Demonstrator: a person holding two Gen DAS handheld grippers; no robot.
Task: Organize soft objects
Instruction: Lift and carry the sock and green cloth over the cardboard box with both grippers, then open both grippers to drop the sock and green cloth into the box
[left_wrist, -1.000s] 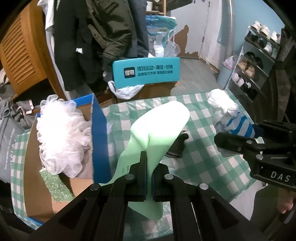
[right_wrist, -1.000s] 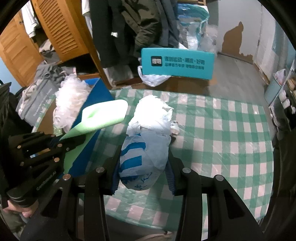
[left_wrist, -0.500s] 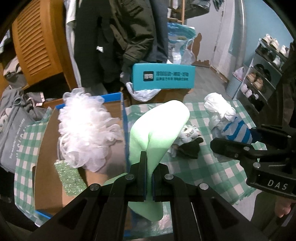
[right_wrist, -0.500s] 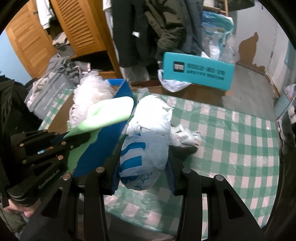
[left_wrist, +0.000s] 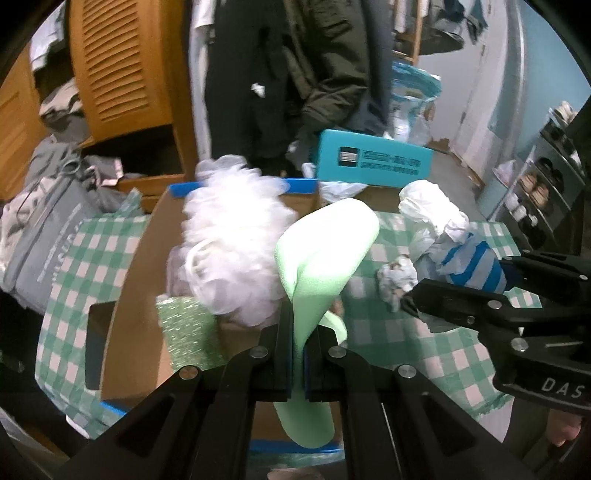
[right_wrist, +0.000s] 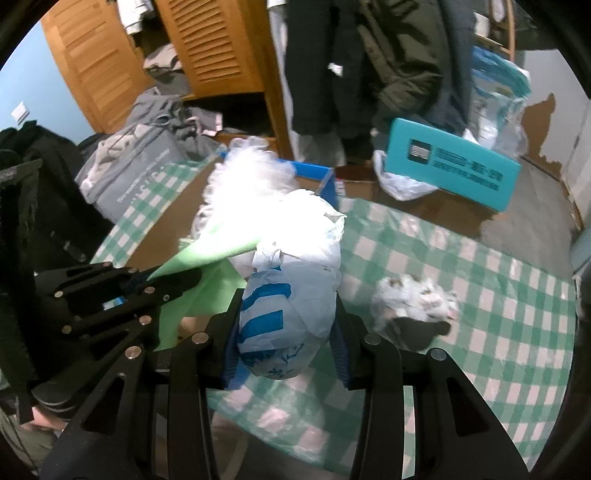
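Going left to right, the cardboard box (left_wrist: 136, 280) with blue-taped edges now lies directly ahead of and below the left gripper (left_wrist: 298, 354); a second ago it sat off to the left of the fingers, with checked tabletop (left_wrist: 424, 350) beyond their tips. Inside the box, to the left of the fingers, are the white mesh pouf (left_wrist: 229, 251) and a glittery green scrubber (left_wrist: 188, 332). The left fingers are squeezed fully together on the folded light-green foam sheet (left_wrist: 325, 258), which stands up between them and droops behind — it is carried above the box, not yet in it.

To the right, the right gripper (right_wrist: 286, 332) has travelled along with it: its fingers stand partly apart and clamp the sides of a blue-and-white plastic-bag bundle (right_wrist: 291, 295), held clear of the tabletop near the box's right-hand wall. A mottled white-and-dark cloth lump (right_wrist: 413, 306) that was hidden behind the bundle now shows to the right of these fingers, left on the tabletop.

I judge both items are arriving over the box, so release is the next step, with the lump left to collect.

Writing: "DAS" shows on the right gripper's body, and "GenRobot" can be partly made out on the left one. The teal box (right_wrist: 450, 166) beyond carries white print — too blurred to read. The grey bag (left_wrist: 48, 236) lettering is also illegible.
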